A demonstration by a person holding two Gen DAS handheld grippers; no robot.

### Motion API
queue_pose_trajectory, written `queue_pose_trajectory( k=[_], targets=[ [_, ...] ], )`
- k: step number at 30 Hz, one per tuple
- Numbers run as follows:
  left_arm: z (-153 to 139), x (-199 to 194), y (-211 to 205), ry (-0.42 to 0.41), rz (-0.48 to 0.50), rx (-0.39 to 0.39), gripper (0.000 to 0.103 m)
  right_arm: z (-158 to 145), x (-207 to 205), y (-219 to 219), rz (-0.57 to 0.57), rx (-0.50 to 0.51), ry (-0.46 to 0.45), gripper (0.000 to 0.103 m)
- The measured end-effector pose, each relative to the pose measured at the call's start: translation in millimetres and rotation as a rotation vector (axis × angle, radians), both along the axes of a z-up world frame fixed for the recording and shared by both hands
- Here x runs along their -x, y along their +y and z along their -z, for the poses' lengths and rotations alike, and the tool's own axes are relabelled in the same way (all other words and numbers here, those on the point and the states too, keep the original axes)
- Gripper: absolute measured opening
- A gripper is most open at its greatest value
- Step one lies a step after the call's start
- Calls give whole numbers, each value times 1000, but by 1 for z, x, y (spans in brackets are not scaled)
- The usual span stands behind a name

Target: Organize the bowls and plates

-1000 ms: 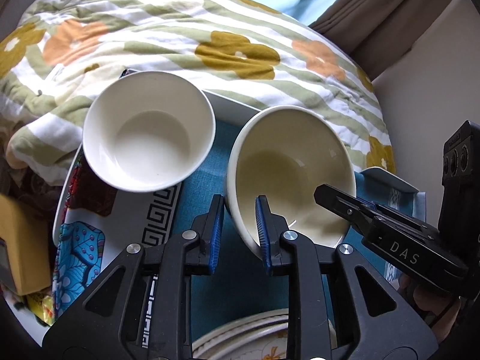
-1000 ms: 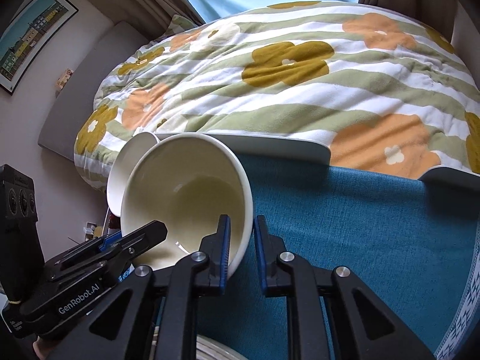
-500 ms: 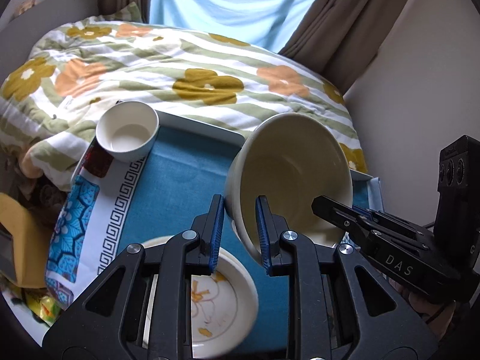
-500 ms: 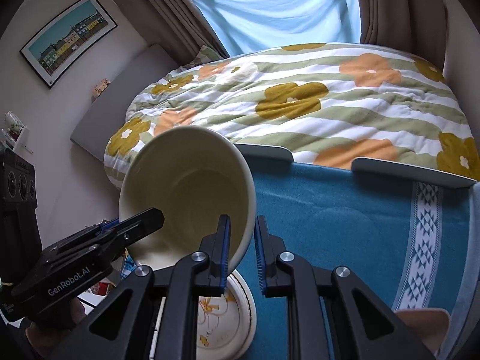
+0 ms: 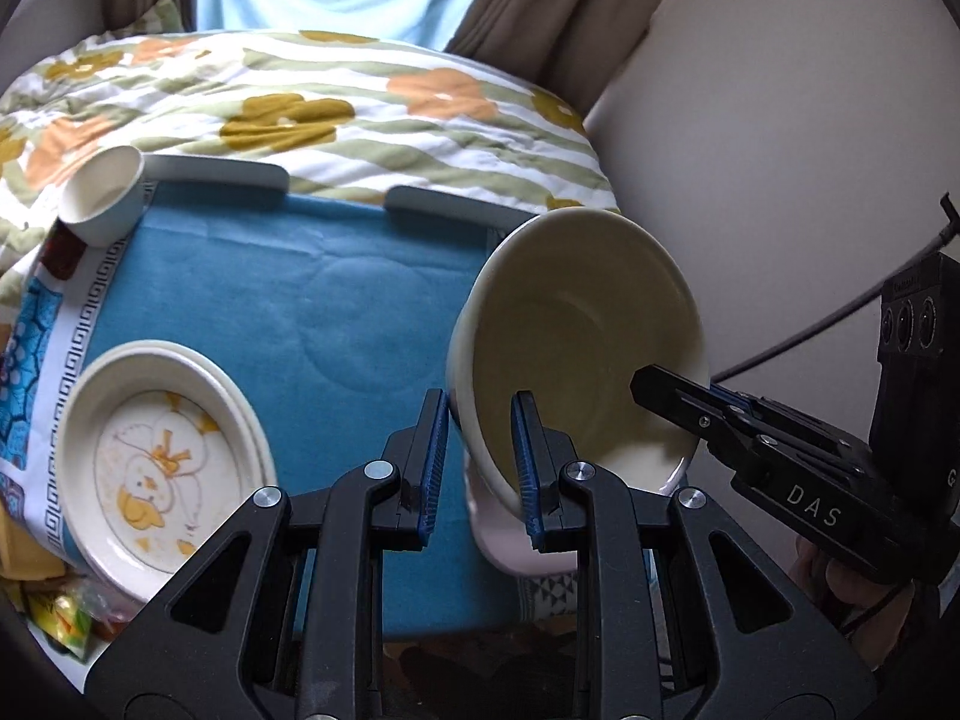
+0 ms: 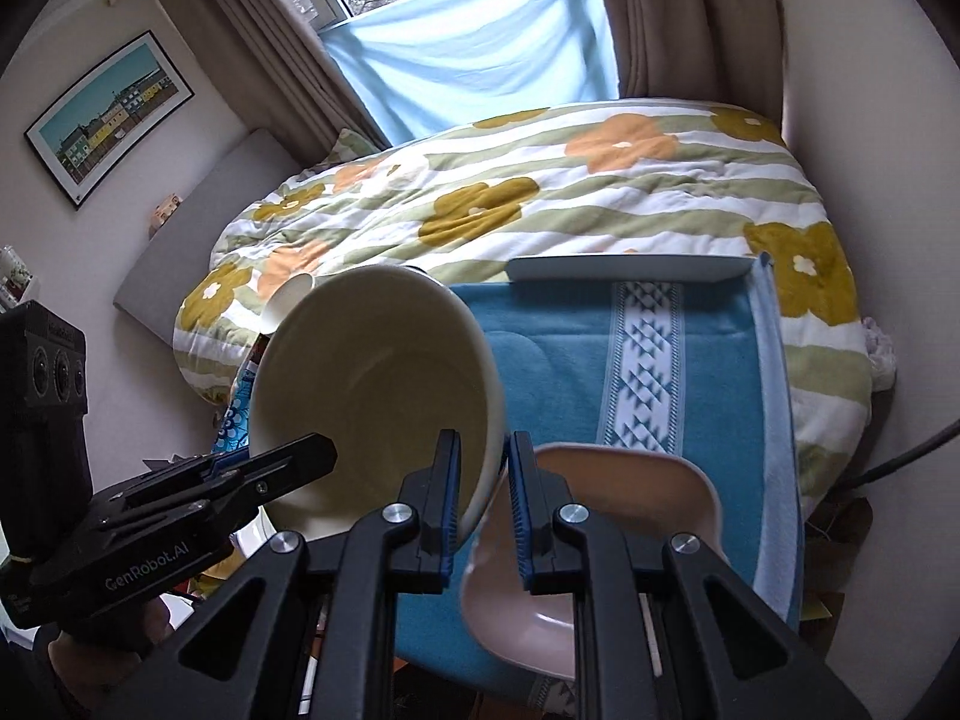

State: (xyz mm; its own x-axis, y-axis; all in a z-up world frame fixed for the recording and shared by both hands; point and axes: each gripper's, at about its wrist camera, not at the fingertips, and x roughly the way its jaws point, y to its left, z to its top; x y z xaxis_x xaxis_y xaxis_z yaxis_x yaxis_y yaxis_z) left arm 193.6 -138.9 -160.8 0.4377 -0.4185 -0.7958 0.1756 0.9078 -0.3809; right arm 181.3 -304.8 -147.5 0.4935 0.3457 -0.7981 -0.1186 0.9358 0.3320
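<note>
A large cream bowl (image 5: 576, 342) hangs tilted in the air, held by both grippers. My left gripper (image 5: 477, 468) is shut on its near left rim, and my right gripper (image 6: 483, 492) is shut on its right rim (image 6: 486, 420). Each gripper shows in the other's view. A pink bowl (image 6: 600, 540) stands under the cream bowl at the table's near right; it also shows in the left wrist view (image 5: 510, 546). A small white bowl (image 5: 102, 195) stands at the far left corner. A duck-print plate stack (image 5: 156, 456) lies at the near left.
A blue patterned cloth (image 5: 288, 312) covers the table (image 6: 630, 267), which has raised white edges. Behind it lies a bed with a flowered quilt (image 6: 540, 198). A wall (image 5: 780, 150) stands close on the right. Clutter lies off the near left corner.
Both grippers carried the cream bowl up, back and to the right, away from the small white bowl. It now hangs over the pink bowl, which has come into view.
</note>
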Motion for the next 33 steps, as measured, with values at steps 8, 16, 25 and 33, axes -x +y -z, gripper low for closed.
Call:
queue_pose_trajectory(
  k=[8, 16, 25, 33],
  targets=[
    [49, 11, -55, 91, 102, -77, 19, 42, 25, -35, 50, 45, 96, 15],
    [91, 6, -92, 151, 174, -219, 19, 75, 25, -43, 33, 112, 150, 15],
    [104, -7, -103, 165, 196, -297, 19, 92, 17, -47, 20, 126, 189, 15],
    [110, -13, -105, 172, 209, -331, 19, 94, 14, -42, -2, 163, 198, 15]
  ],
)
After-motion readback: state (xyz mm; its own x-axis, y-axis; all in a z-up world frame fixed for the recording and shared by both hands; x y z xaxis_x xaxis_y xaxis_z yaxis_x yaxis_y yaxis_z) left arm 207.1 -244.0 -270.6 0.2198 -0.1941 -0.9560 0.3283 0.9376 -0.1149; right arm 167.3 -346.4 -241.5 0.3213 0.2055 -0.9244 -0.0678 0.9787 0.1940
